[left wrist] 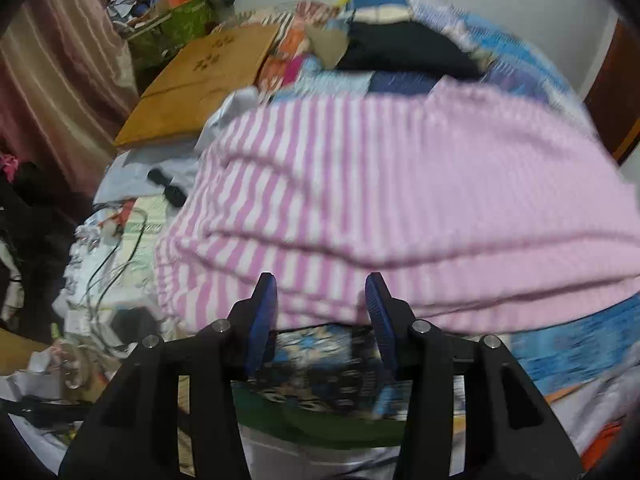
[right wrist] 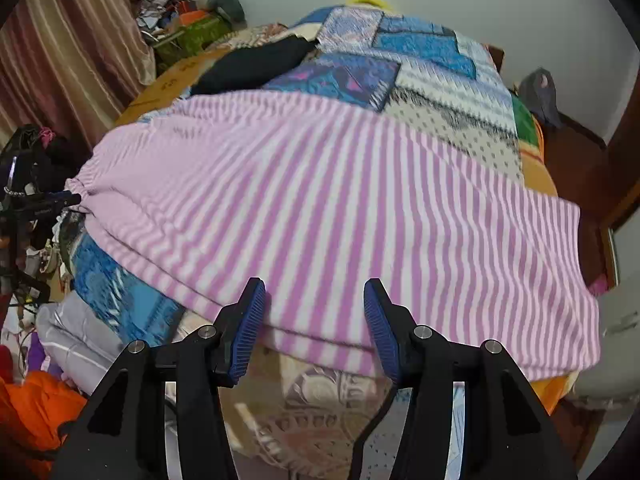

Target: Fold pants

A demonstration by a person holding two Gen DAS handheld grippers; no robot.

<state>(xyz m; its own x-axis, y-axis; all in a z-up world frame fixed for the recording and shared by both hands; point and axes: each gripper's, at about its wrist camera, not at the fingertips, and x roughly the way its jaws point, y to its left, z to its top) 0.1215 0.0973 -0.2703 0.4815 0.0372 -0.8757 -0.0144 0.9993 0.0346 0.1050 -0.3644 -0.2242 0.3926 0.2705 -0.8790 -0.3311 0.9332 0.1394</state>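
Pink-and-white striped pants [left wrist: 400, 200] lie spread across a patchwork blanket [left wrist: 560, 344] on a bed, with several stacked fold edges along their near side. My left gripper [left wrist: 320, 284] hangs open just over that near edge at the pants' left part, and nothing is between its blue pads. In the right wrist view the same pants [right wrist: 320, 208] stretch from left to right over the blanket [right wrist: 420, 52]. My right gripper [right wrist: 314, 286] is open above their near hem, its pads clear of the cloth.
A flat cardboard box [left wrist: 208, 80] and a black garment [left wrist: 400, 48] lie at the far side of the bed. Cables and papers [left wrist: 116, 256] clutter the left. A striped curtain [left wrist: 52, 80] hangs on the left. Orange cloth [right wrist: 32, 408] lies near left; dark wooden furniture [right wrist: 580, 168] stands on the right.
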